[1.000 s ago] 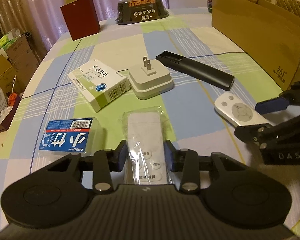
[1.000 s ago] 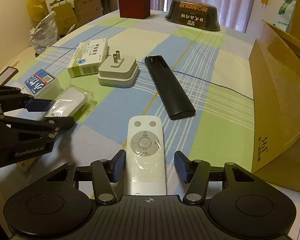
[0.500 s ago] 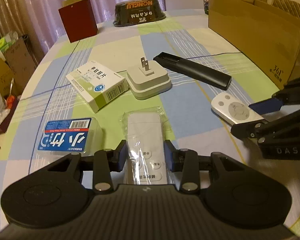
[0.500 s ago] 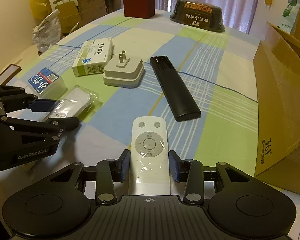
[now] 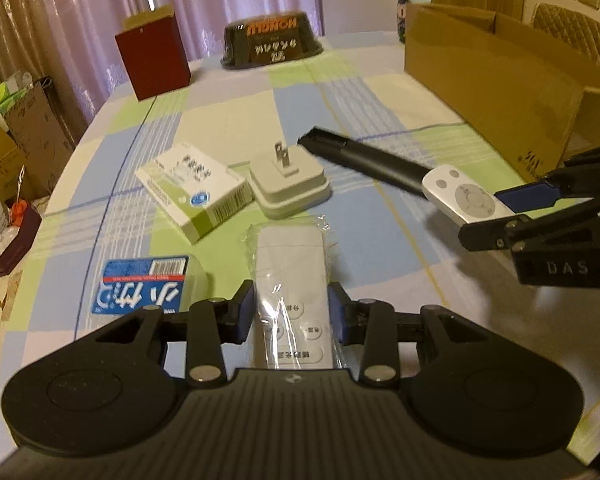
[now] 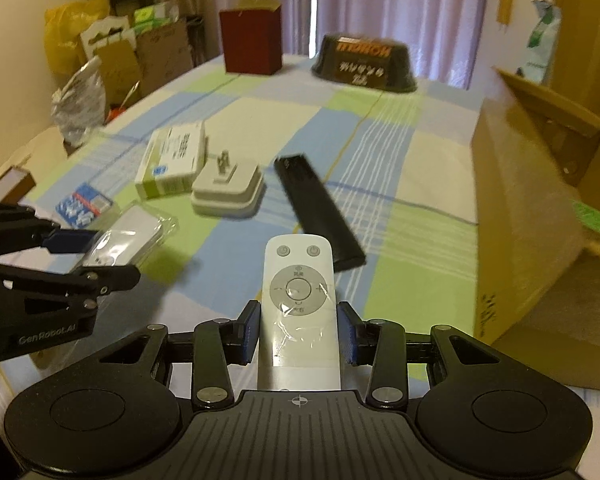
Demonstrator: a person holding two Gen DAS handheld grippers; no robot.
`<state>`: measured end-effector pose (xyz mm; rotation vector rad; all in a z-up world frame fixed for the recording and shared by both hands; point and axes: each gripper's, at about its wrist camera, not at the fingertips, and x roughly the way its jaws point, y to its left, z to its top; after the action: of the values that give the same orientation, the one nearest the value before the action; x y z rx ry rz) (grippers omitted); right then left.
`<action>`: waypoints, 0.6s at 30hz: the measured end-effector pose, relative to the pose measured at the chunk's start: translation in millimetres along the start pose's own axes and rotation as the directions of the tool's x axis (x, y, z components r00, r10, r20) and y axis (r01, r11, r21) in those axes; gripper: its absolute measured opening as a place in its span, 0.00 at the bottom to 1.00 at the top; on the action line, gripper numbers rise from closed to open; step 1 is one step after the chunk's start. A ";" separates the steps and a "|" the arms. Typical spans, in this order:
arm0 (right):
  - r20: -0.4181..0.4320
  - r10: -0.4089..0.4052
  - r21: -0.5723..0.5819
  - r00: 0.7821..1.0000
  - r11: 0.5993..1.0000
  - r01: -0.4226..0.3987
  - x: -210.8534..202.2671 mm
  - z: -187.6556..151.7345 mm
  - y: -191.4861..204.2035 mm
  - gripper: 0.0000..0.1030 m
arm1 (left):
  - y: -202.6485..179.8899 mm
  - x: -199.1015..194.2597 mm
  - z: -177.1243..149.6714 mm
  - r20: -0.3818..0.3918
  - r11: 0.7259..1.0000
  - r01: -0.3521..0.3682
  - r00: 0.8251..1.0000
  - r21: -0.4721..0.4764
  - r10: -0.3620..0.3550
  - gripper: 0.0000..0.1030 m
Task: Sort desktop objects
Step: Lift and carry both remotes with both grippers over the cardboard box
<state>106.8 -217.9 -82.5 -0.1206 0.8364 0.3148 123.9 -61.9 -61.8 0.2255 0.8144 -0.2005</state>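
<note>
Left tongs (image 5: pixel 292 316) clamp a plastic-wrapped white remote (image 5: pixel 290 280), while the right tongs (image 6: pixel 299 330) grip a white round-button remote (image 6: pixel 299 300), both lifted above the checked worktop (image 6: pixel 380 152). At 12 o'clock from the left tongs sits a white plug adapter (image 5: pixel 290 184), with a medicine box (image 5: pixel 194 188) at 11, a black remote (image 5: pixel 364 158) at 1 and a cardboard box (image 5: pixel 496 84) at 2.

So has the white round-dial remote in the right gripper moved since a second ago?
Yes. In the left wrist view the white round-dial remote has risen off the tablecloth and now overlaps the end of the black remote, which it lay short of before.
</note>
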 end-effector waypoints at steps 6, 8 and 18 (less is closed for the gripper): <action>0.073 -0.040 0.043 0.997 0.998 0.037 -32.3 16.0 -7.5 0.38 | -11.1 -22.9 18.2 0.049 1.000 0.020 0.999 0.023 -0.021 0.32; 0.088 -0.056 0.062 0.995 0.997 0.050 -42.2 20.3 -13.1 0.38 | -17.1 -30.5 25.2 0.066 0.999 0.030 0.997 0.035 -0.033 0.32; 0.145 -0.137 0.163 0.980 0.980 0.113 -97.5 36.0 -55.0 0.38 | -51.6 -62.8 62.3 0.143 0.992 0.092 0.984 0.089 -0.104 0.32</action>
<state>88.8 -283.9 13.1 -0.0041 0.6915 0.1383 111.6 -122.7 19.7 0.2446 0.6714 -0.3402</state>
